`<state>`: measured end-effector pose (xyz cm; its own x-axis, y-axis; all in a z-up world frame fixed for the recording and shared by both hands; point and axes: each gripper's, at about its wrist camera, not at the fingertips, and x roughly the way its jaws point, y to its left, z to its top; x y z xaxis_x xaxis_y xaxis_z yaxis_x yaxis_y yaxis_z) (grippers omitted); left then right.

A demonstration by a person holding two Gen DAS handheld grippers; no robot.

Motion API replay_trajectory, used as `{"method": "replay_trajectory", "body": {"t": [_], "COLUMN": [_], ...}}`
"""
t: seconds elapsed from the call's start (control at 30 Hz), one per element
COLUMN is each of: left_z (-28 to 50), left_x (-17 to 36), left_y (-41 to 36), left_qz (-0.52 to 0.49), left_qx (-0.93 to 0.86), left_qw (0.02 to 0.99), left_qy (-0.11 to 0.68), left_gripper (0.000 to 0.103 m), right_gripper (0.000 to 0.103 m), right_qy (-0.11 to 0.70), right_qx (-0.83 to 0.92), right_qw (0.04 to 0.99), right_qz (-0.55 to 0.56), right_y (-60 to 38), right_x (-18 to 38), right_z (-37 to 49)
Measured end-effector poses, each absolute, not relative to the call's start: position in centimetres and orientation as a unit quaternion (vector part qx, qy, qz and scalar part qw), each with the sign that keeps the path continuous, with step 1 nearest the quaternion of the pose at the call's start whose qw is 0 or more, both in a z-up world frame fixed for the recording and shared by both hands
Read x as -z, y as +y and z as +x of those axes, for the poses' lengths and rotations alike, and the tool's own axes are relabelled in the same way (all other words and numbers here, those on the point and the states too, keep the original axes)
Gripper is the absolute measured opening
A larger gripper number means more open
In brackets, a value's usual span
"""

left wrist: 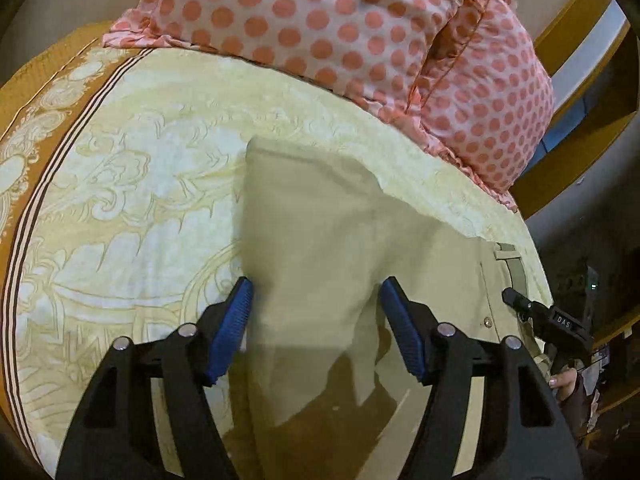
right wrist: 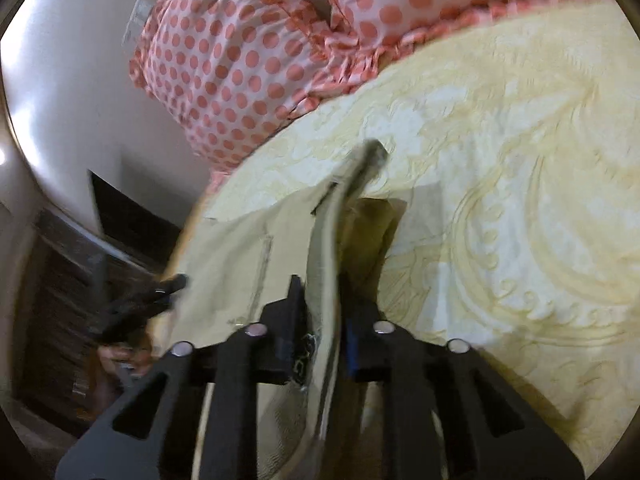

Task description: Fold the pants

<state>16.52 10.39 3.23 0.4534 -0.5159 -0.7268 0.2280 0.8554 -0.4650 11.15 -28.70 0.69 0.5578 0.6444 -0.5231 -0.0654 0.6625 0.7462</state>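
Beige pants (left wrist: 320,216) lie on the patterned bedspread (left wrist: 132,184). My left gripper (left wrist: 316,292) is open, its blue pads on either side of a pant leg, just above the cloth. The right gripper (left wrist: 520,304) shows at the waistband end on the right. In the right wrist view my right gripper (right wrist: 326,304) is shut on the pants' waistband (right wrist: 340,208), which rises in a lifted ridge ahead of the jaws. The left gripper (right wrist: 160,292) shows blurred at the left of that view.
Two pink polka-dot pillows (left wrist: 360,28) lie along the head of the bed, also in the right wrist view (right wrist: 248,48). The bed's edge (left wrist: 540,264) drops off to the right, with wooden furniture (left wrist: 576,40) and dark clutter beyond.
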Motion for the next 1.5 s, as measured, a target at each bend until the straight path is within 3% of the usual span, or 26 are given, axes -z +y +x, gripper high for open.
{"method": "replay_trajectory", "body": {"t": [0.03,0.1,0.27,0.53,0.63,0.7,0.8,0.83,0.87,1.0,1.07,1.13,1.27,1.3,1.37,1.4,1.43,1.5], "left_z": [16.5,16.5,17.9,27.0,30.1,30.4,28.4,27.6,26.5,25.4,26.0,26.9,25.9,24.5,21.8,20.0,17.5,13.8], "left_x": [-3.2,-3.1,-4.4,-6.8,-5.3,-4.9,-6.3,-6.9,-7.5,-7.1,-5.4,-3.3,-4.1,-4.9,-5.8,-6.4,-6.8,-6.9], "left_y": [10.5,10.8,9.4,5.1,3.9,4.4,6.7,7.2,7.6,5.6,4.1,3.1,2.9,3.1,3.0,3.1,3.1,2.9], "left_qz": [-0.147,-0.151,-0.121,-0.070,-0.027,-0.033,-0.067,-0.084,-0.107,-0.150,-0.151,-0.140,-0.107,-0.090,-0.050,-0.026,0.000,0.028], "left_qx": [0.220,0.242,0.236,0.193,0.124,0.126,0.126,0.142,0.170,0.271,0.279,0.255,0.208,0.186,0.164,0.149,0.130,0.116], "left_qw": [0.837,0.823,0.837,0.884,0.893,0.888,0.899,0.899,0.896,0.852,0.831,0.828,0.850,0.861,0.882,0.893,0.905,0.915], "left_qy": [0.479,0.491,0.479,0.419,0.432,0.440,0.414,0.405,0.396,0.421,0.456,0.480,0.472,0.465,0.440,0.423,0.405,0.385], "left_gripper": [0.028,0.021,0.019,0.015,0.015,0.022,0.035,0.037,0.039,0.059,0.059,0.055,0.051,0.060,0.077,0.089,0.096,0.100], "right_gripper": [0.015,0.014,0.010,0.009,0.012,0.023,0.045,0.060,0.069,0.070,0.077,0.076,0.074,0.075,0.095,0.098,0.102,0.102], "right_qy": [0.418,0.416,0.399,0.340,0.388,0.426,0.383,0.353,0.336,0.358,0.406,0.421,0.429,0.430,0.419,0.404,0.395,0.370], "right_qx": [-0.226,-0.243,-0.256,-0.196,-0.131,-0.105,-0.070,-0.081,-0.104,-0.203,-0.196,-0.176,-0.142,-0.120,-0.091,-0.083,-0.080,-0.073], "right_qw": [0.804,0.786,0.796,0.857,0.859,0.853,0.881,0.890,0.890,0.852,0.829,0.820,0.804,0.816,0.854,0.874,0.884,0.911], "right_qz": [0.359,0.388,0.377,0.334,0.308,0.285,0.268,0.278,0.291,0.323,0.330,0.346,0.387,0.366,0.296,0.257,0.235,0.163], "right_y": [-29.0,-29.6,-30.0,-32.4,-32.7,-32.9,-34.2,-34.4,-34.4,-32.3,-31.3,-31.6,-33.0,-32.8,-31.0,-29.8,-29.3,-26.4], "right_x": [-0.6,-0.5,-2.6,-6.0,-3.6,-2.4,-5.1,-6.2,-6.9,-6.6,-4.5,-2.7,-3.1,-4.1,-6.2,-7.3,-7.6,-8.4], "right_z": [11.3,11.8,14.2,21.7,24.3,24.7,22.7,21.6,20.9,20.5,21.3,21.7,21.2,20.2,17.6,15.7,14.7,11.3]}}
